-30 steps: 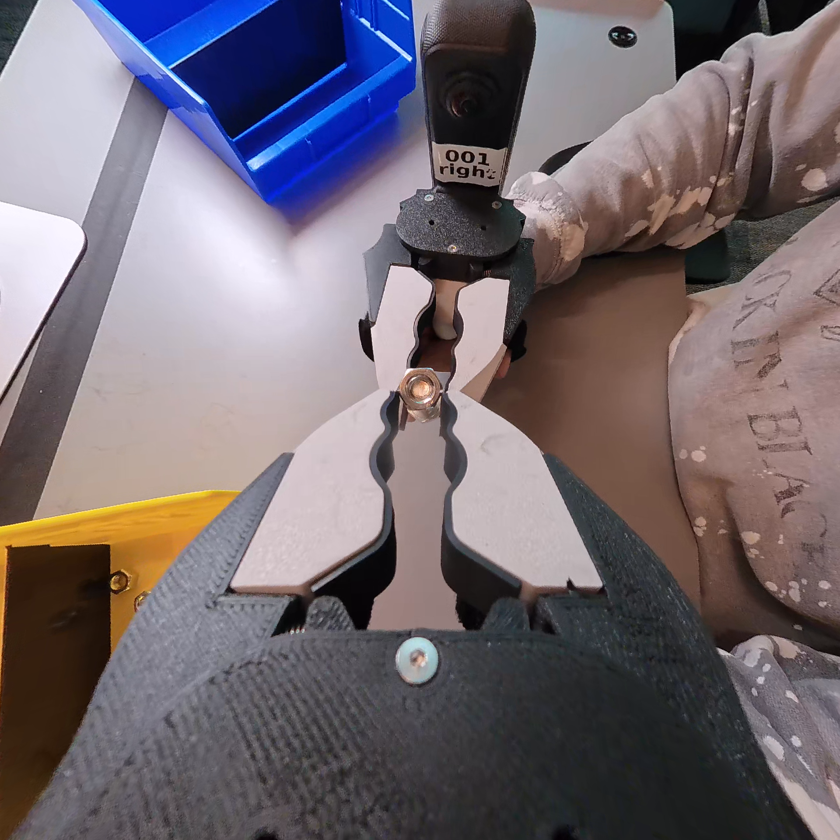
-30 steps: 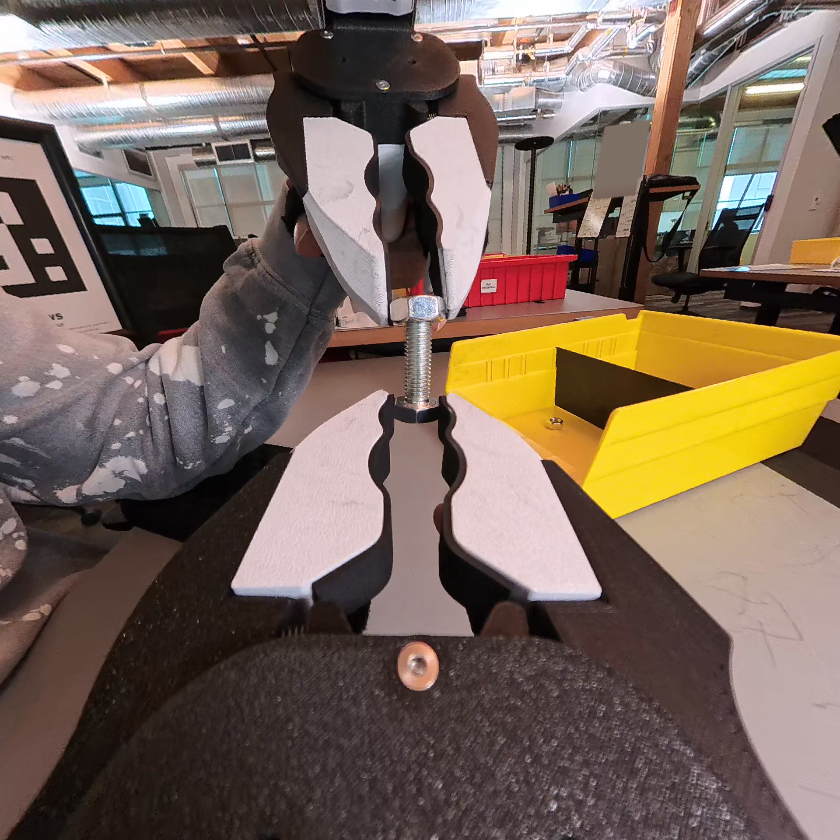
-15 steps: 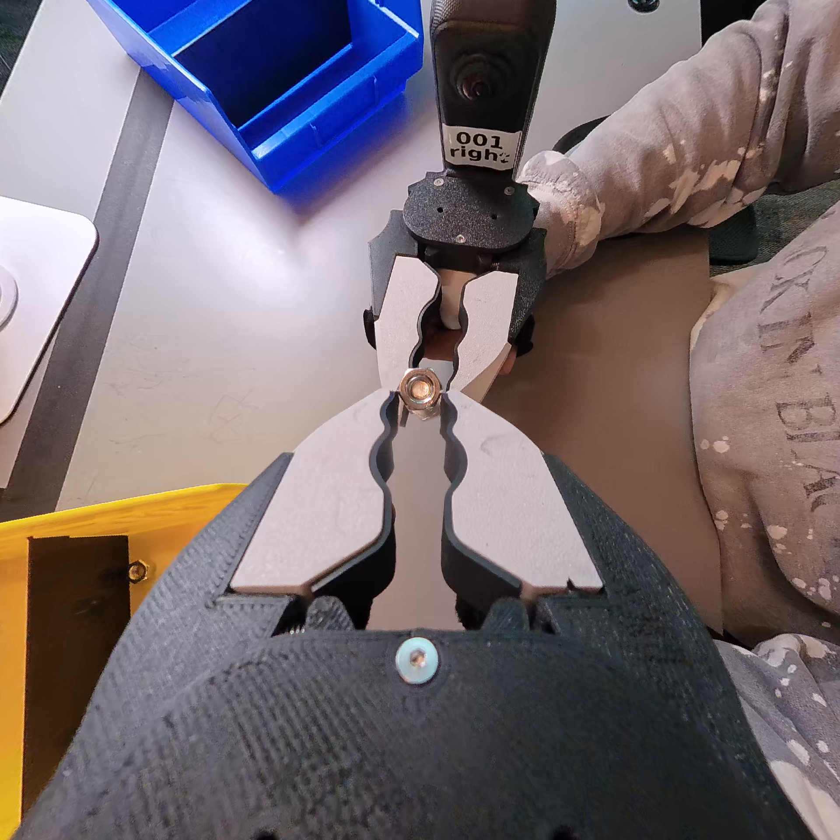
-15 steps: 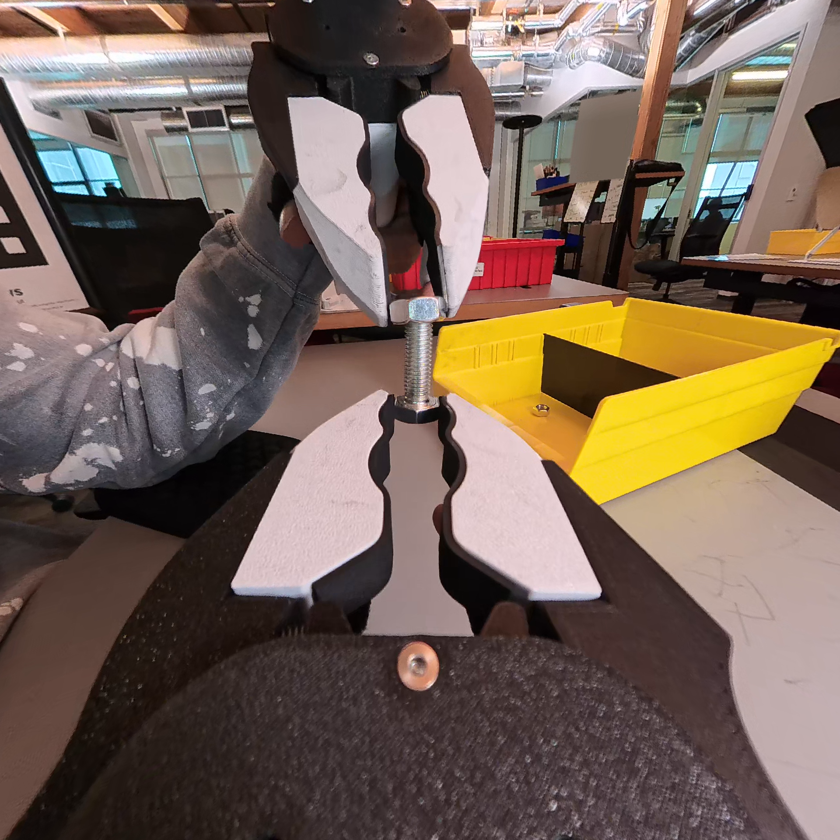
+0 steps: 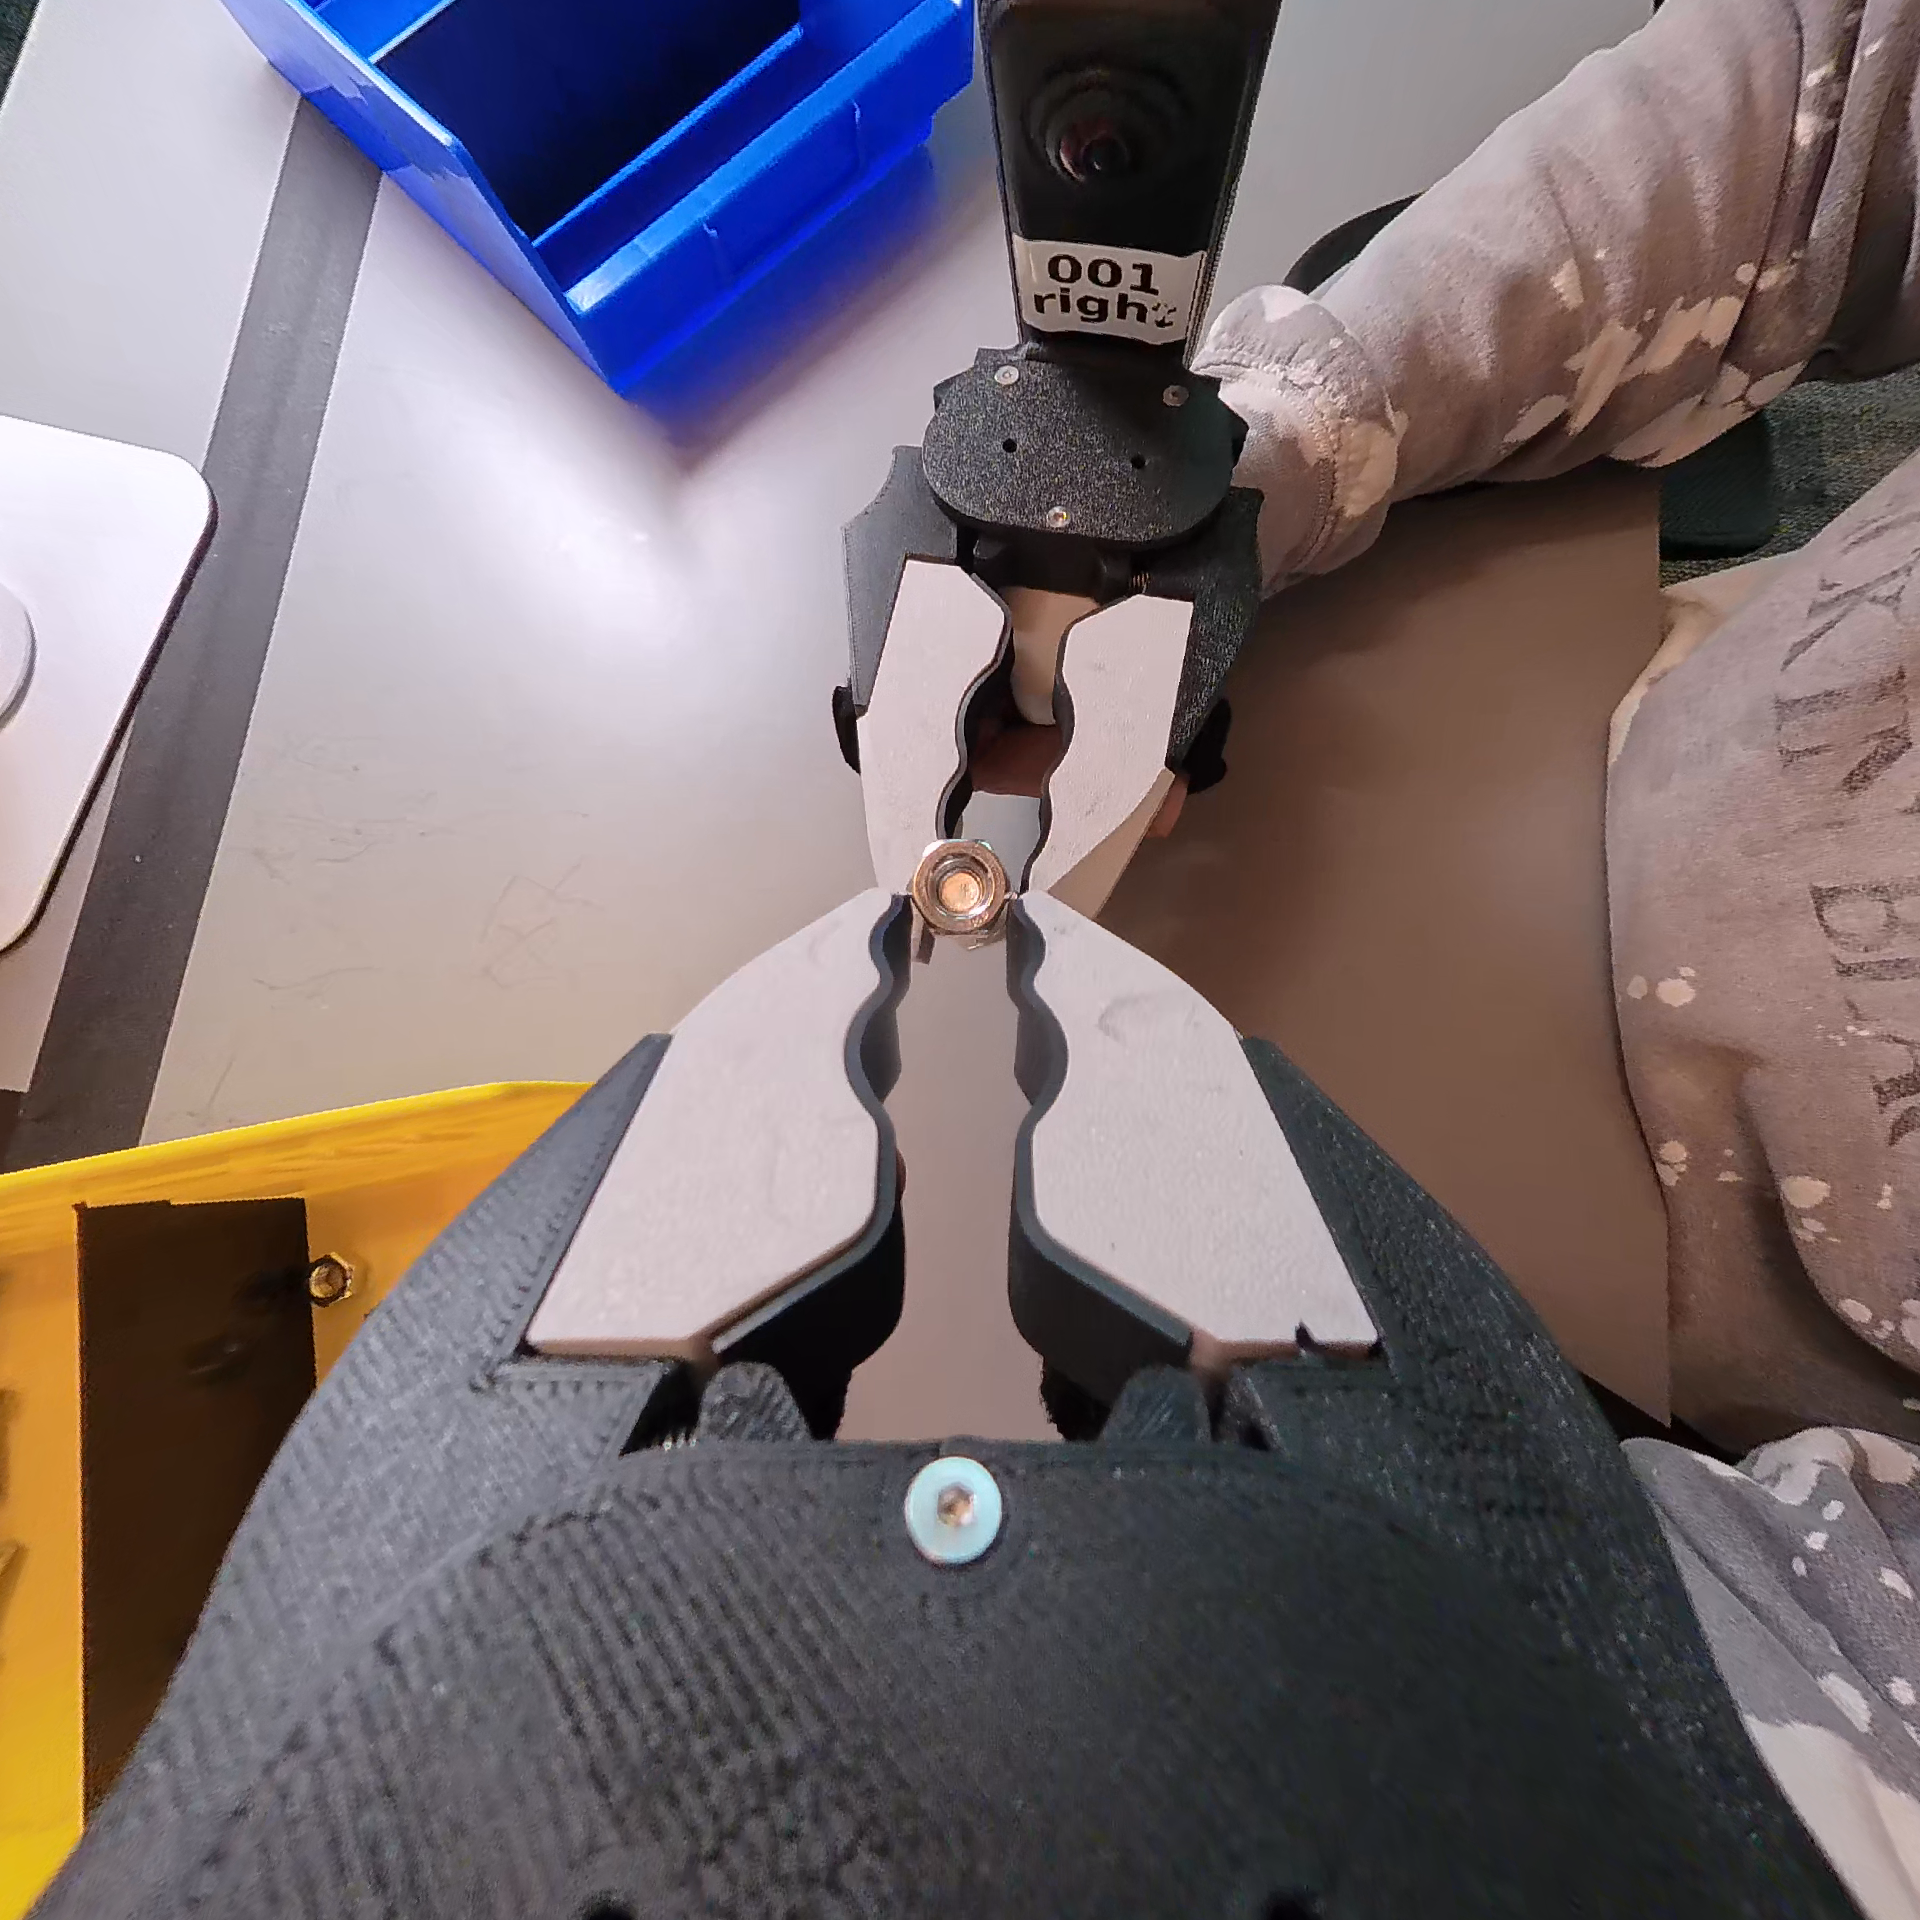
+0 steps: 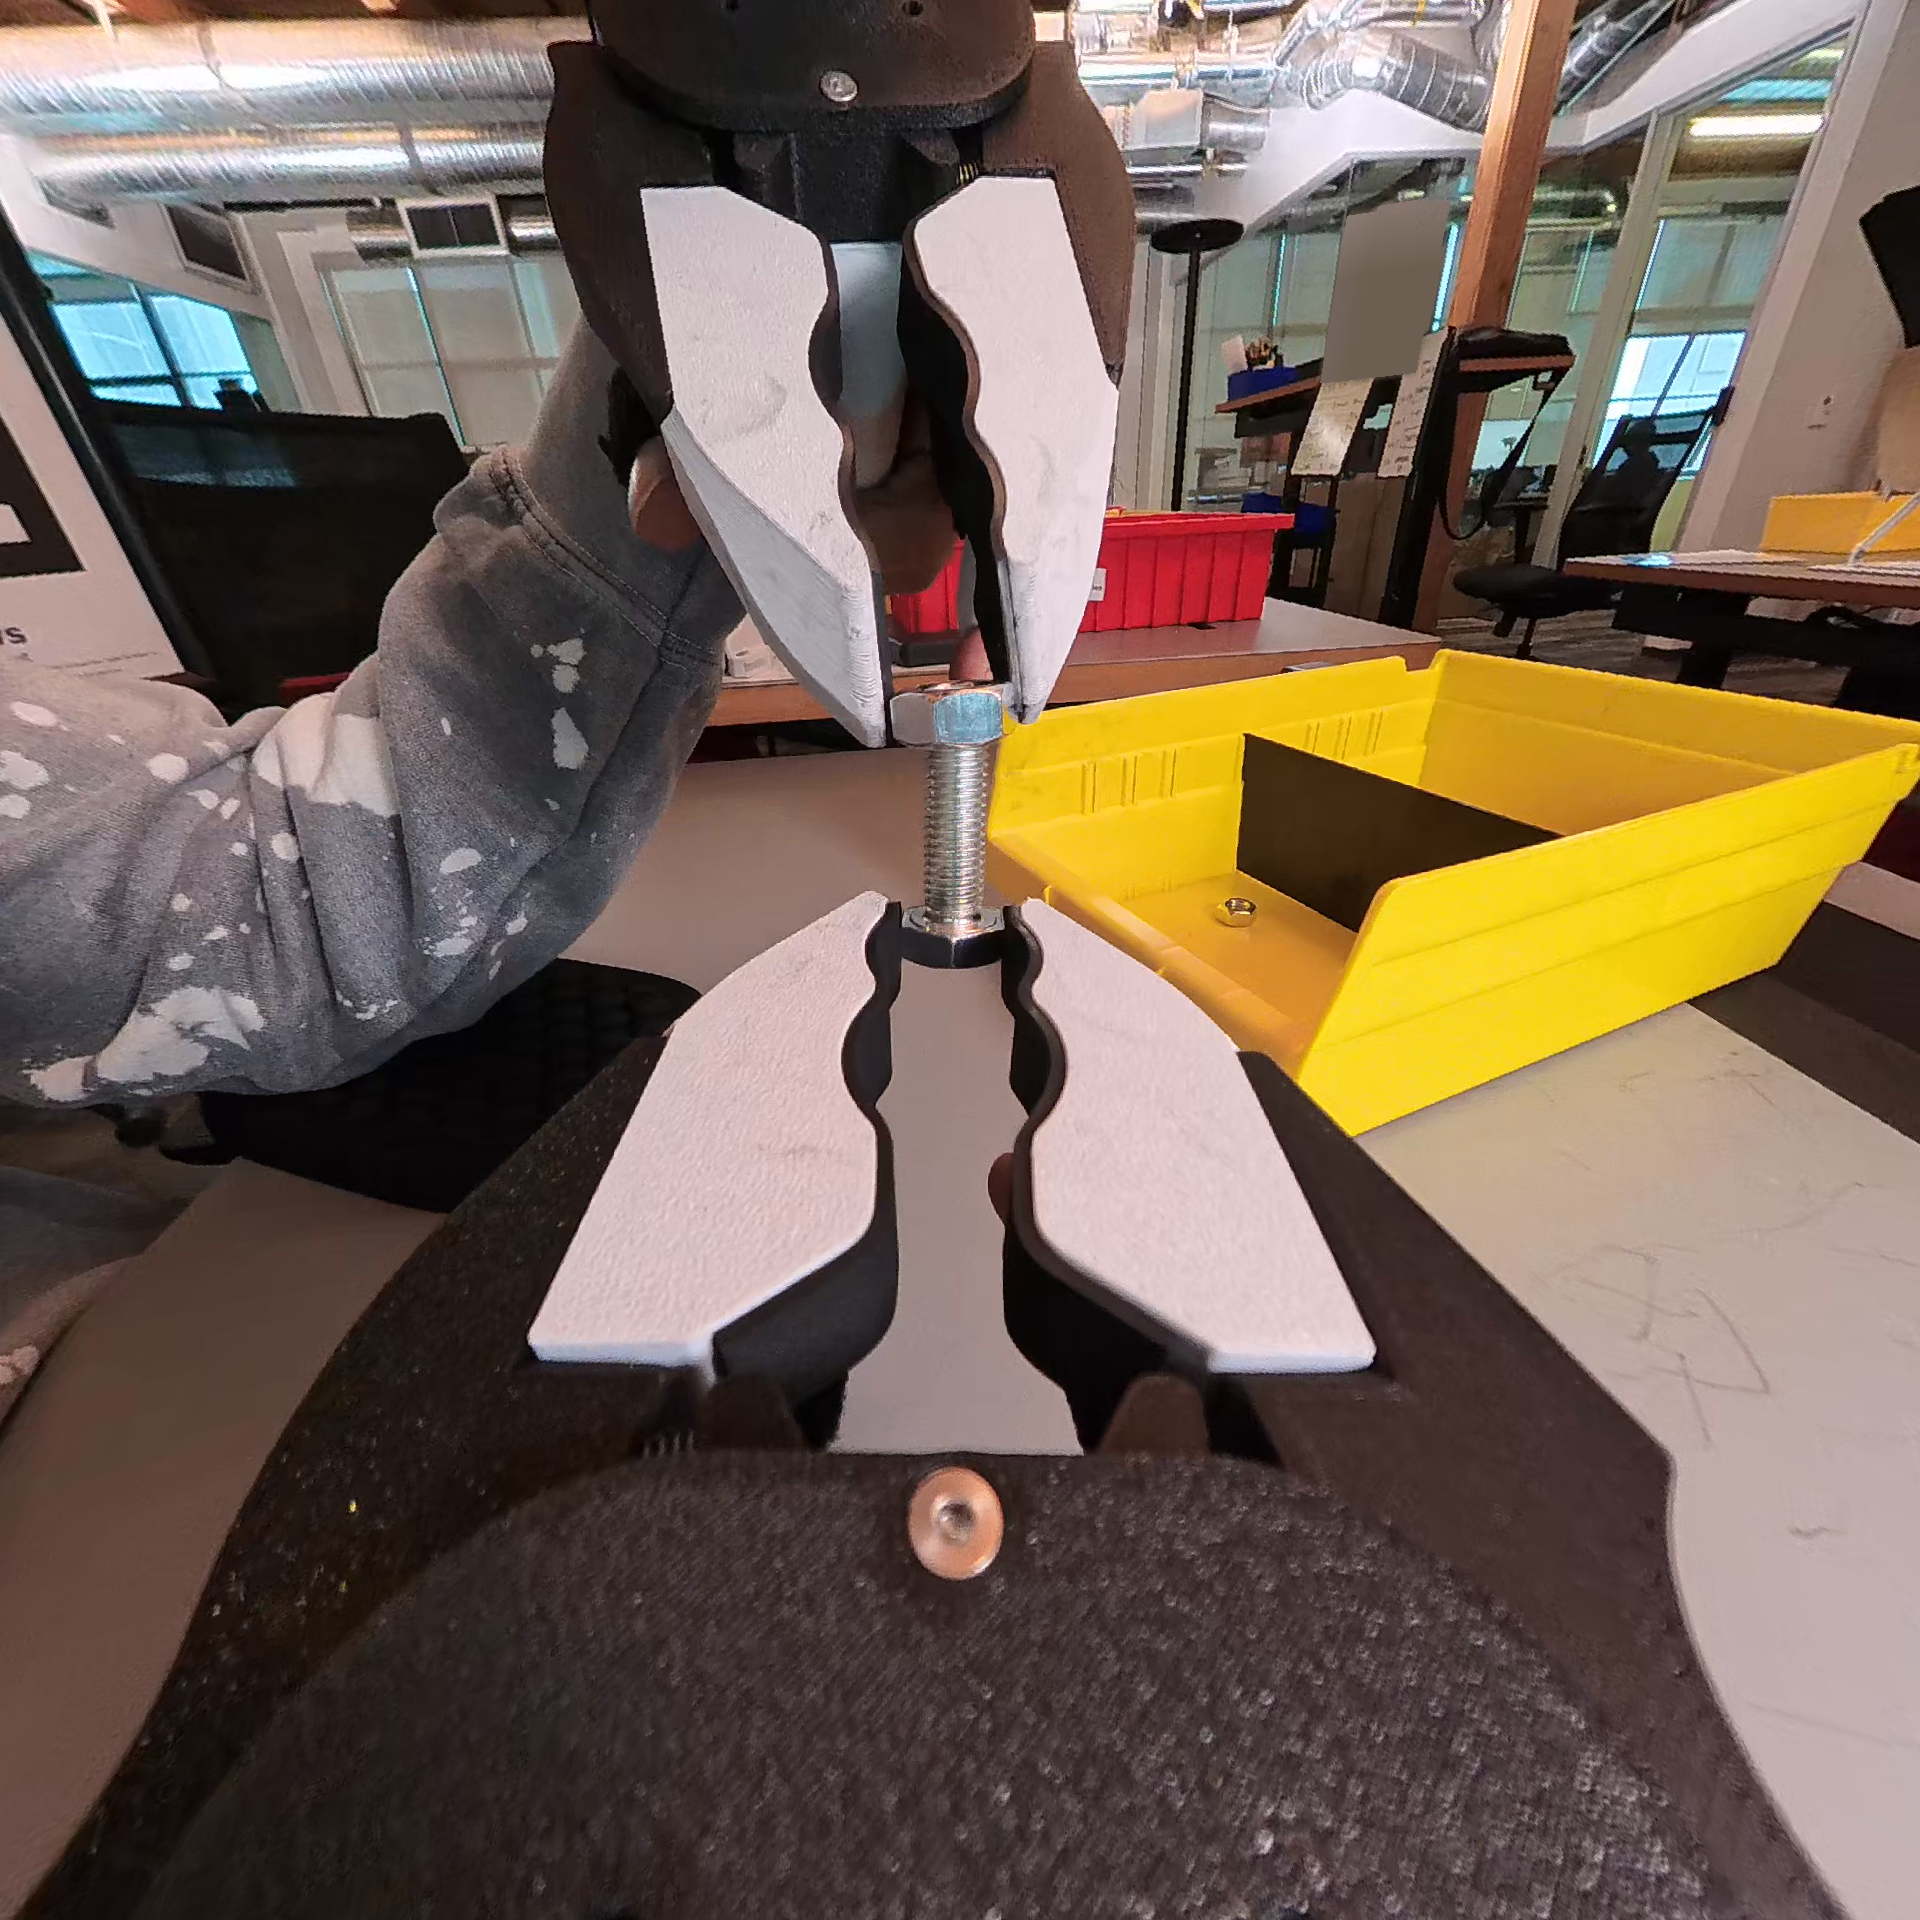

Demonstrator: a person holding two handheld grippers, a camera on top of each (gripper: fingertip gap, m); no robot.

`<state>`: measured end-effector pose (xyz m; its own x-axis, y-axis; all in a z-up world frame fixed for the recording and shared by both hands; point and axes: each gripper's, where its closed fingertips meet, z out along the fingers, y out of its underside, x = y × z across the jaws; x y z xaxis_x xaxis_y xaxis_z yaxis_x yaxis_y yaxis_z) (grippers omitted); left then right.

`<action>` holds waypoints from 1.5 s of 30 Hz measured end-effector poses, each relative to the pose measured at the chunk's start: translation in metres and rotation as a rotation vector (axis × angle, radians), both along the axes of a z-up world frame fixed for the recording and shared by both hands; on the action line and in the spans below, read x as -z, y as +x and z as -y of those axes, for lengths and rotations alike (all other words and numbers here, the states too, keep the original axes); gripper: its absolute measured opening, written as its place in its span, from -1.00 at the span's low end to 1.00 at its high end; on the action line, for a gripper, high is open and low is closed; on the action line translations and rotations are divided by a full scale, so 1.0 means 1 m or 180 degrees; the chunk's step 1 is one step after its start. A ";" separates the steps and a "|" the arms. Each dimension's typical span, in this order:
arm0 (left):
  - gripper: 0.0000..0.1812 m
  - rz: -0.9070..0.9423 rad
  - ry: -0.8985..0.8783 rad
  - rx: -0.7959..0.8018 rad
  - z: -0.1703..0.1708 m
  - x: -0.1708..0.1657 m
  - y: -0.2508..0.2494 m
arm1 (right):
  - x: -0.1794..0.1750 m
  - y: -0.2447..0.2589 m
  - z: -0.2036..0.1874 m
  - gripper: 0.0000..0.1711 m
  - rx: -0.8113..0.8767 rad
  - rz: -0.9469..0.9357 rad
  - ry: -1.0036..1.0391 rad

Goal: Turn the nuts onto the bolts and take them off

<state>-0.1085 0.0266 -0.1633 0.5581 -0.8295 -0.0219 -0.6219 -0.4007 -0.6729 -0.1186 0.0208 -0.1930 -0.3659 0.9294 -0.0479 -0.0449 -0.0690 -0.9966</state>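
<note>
The left gripper [image 6: 951,717] pointed downward and was clamped on the hexagonal head of a bolt [image 6: 954,821], which hung upright with its threaded shank below. The right gripper [image 6: 951,935] was closed around a nut [image 6: 954,940] sitting at the lower end of the threads, held above the grey table [image 6: 1662,1247]. In the left wrist view the bolt's tip showed inside the nut [image 5: 961,896], so it seemed only a few turns on, though the depth was hard to judge. A spare nut [image 6: 1234,911] lay in the yellow bin [image 6: 1558,935] beside a black divider [image 6: 1340,831]; a blue bin [image 5: 623,135] stood farther off.
</note>
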 end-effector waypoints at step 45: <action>-0.68 0.1626 0.1197 -0.0270 -0.044 -0.087 0.032 | -0.066 0.031 -0.050 -0.78 0.0528 -0.0564 0.0133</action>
<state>-0.0767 0.0703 -0.0762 0.6384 -0.7695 -0.0168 -0.1622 -0.1131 -0.9803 -0.0874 0.0705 -0.1275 -0.2073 0.9773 0.0434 -0.2266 -0.0048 -0.9740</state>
